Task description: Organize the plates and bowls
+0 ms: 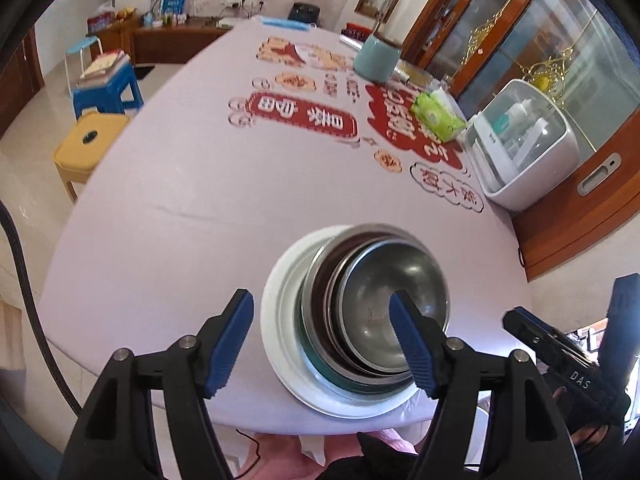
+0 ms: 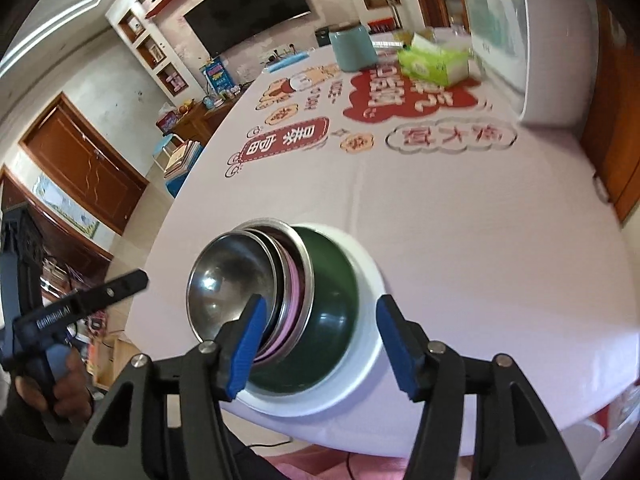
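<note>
Apparently the stacking step is finished or close to it: a nest of steel bowls [image 1: 376, 312] sits inside a dark green bowl [image 2: 332, 320], and that bowl rests on a white plate [image 1: 280, 344] near the table's near edge. The left gripper [image 1: 322, 344] hangs above the stack with its jaws spread and nothing between the pads; one blue pad shows in front of the top bowl without pressing on it. The right gripper [image 2: 320, 344] is likewise released, its pads standing to either side of the green bowl's wall and clear of it.

No other loose plates or bowls show on the pink tablecloth [image 1: 200, 200], so the next move is probably a check of the stack or a search for more dishes outside these views. If the stack must be shifted, the plate rim needs a grip from both sides, since the inner bowls sit slightly tilted and could slide.

Farther back stand a teal jar [image 1: 376, 60], a green tissue pack [image 1: 438, 114] and a white appliance with a clear lid [image 1: 524, 148], all well apart from the stack. Nothing blocks the space around the plate.
</note>
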`<act>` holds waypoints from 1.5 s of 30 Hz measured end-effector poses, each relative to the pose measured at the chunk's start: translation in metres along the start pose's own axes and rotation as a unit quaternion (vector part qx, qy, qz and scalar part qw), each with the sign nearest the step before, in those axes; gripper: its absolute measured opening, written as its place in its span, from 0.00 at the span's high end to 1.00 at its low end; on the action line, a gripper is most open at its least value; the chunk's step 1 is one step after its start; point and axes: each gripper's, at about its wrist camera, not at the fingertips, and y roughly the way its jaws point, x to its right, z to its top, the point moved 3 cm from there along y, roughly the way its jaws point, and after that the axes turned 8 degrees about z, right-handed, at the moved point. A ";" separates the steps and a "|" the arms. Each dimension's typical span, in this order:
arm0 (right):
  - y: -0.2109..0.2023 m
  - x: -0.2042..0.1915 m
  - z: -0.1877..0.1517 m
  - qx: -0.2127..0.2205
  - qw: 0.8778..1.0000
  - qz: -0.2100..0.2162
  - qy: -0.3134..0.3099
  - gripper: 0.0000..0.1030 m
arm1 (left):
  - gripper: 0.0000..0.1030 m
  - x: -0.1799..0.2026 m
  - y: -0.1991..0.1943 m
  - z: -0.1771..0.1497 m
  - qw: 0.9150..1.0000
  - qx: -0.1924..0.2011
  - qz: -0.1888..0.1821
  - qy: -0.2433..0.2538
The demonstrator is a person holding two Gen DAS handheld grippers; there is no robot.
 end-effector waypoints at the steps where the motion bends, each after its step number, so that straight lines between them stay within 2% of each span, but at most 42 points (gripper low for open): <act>1: -0.006 -0.002 0.001 0.003 1.000 -0.005 -0.005 0.41 | 0.32 -0.001 -0.007 0.002 1.000 0.005 0.004 0.002; 3: -0.019 -0.007 0.004 0.011 1.000 -0.011 -0.013 0.24 | 0.32 0.000 -0.017 0.004 1.000 0.010 0.009 0.005; 4: -0.024 -0.009 0.005 0.013 1.000 -0.010 -0.015 0.22 | 0.31 -0.001 -0.023 0.006 1.000 0.012 0.010 0.005; 8: -0.037 -0.024 0.005 0.012 1.000 -0.006 -0.013 0.20 | 0.27 0.005 -0.038 0.007 0.999 0.021 0.019 0.018; 12: -0.044 -0.039 0.004 0.012 1.000 -0.014 -0.010 0.14 | 0.26 0.015 -0.054 0.001 0.998 0.040 0.044 0.032; 17: -0.050 -0.055 -0.004 0.026 0.998 -0.047 -0.014 0.13 | 0.22 0.028 -0.067 -0.009 0.993 0.067 0.078 0.054; 23: -0.047 -0.057 -0.014 0.034 0.996 -0.086 -0.018 0.12 | 0.19 0.033 -0.065 -0.016 0.992 0.062 0.089 0.058; 27: -0.041 -0.052 -0.020 0.023 0.996 -0.081 0.000 0.11 | 0.19 0.033 -0.058 -0.020 0.992 0.053 0.097 0.057; 30: -0.041 -0.054 -0.020 0.032 0.996 -0.089 -0.004 0.11 | 0.18 0.035 -0.054 -0.022 0.993 0.048 0.094 0.059; 39: -0.037 -0.056 -0.017 0.027 0.995 -0.093 -0.011 0.04 | 0.05 0.043 -0.050 -0.022 0.990 0.050 0.101 0.079; 45: -0.035 -0.056 -0.014 0.026 0.995 -0.093 -0.011 0.00 | 0.01 0.045 -0.049 -0.019 0.987 0.057 0.124 0.088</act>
